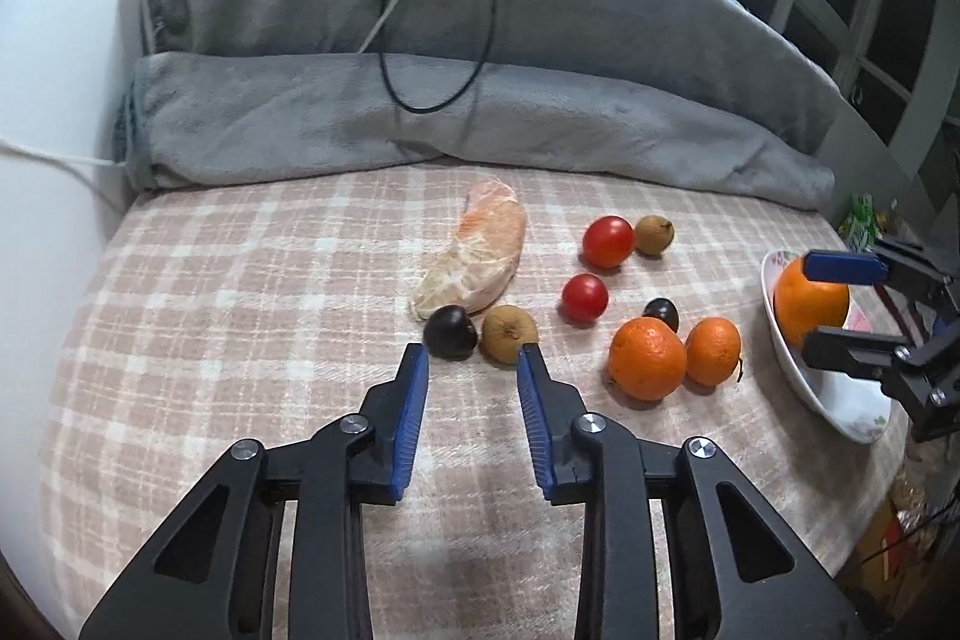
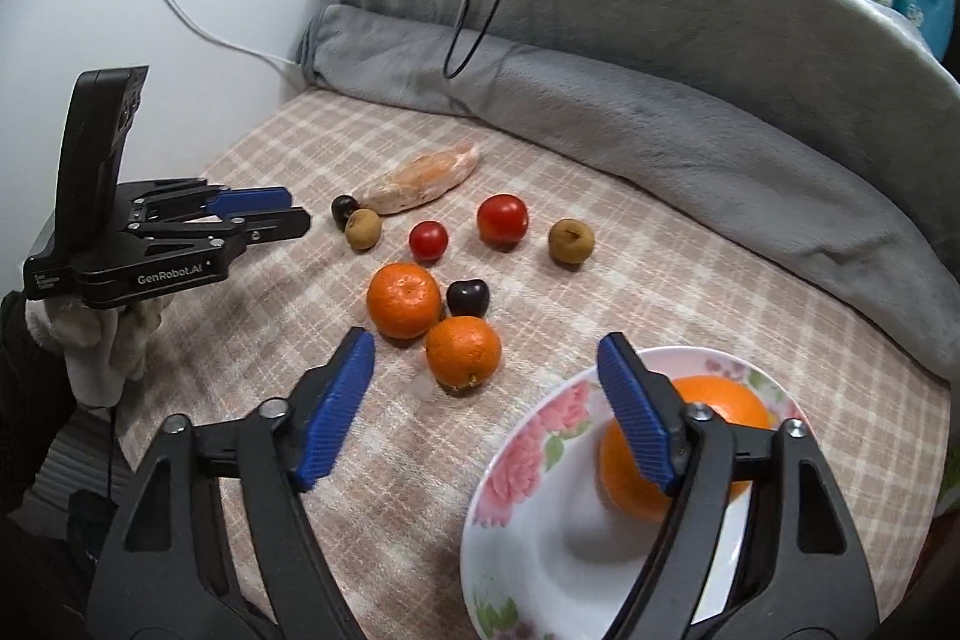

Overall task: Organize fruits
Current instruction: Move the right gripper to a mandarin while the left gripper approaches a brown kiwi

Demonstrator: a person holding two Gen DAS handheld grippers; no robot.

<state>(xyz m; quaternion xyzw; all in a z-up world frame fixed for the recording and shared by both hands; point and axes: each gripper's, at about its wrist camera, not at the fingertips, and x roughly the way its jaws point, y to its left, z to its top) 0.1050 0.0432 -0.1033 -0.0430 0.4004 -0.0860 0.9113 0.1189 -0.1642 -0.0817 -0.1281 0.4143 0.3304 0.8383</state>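
Blue-padded fingers of the right gripper (image 2: 486, 358) stand wide apart and empty, its right finger hanging over the rim of the floral plate (image 2: 528, 436) at about 5 o'clock in the right wrist view. One large orange (image 2: 732, 400) already sits in that plate. The left gripper (image 1: 473, 358) is also apart and empty, low over the checked bed cover (image 1: 240, 316), with a dark plum (image 1: 450, 331) and a brown longan (image 1: 509, 333) just beyond its tips at 12 o'clock. Still loose on the cover are two mandarins (image 2: 403, 300), touching each other, two tomatoes (image 2: 503, 219), a second plum (image 2: 468, 296), another longan (image 2: 571, 240) and a wrapped pomelo segment (image 2: 420, 181). The cover looks soft, so round fruit may roll when nudged. Closing on the plum could knock the longan beside it, and a hard squeeze might split a tomato.
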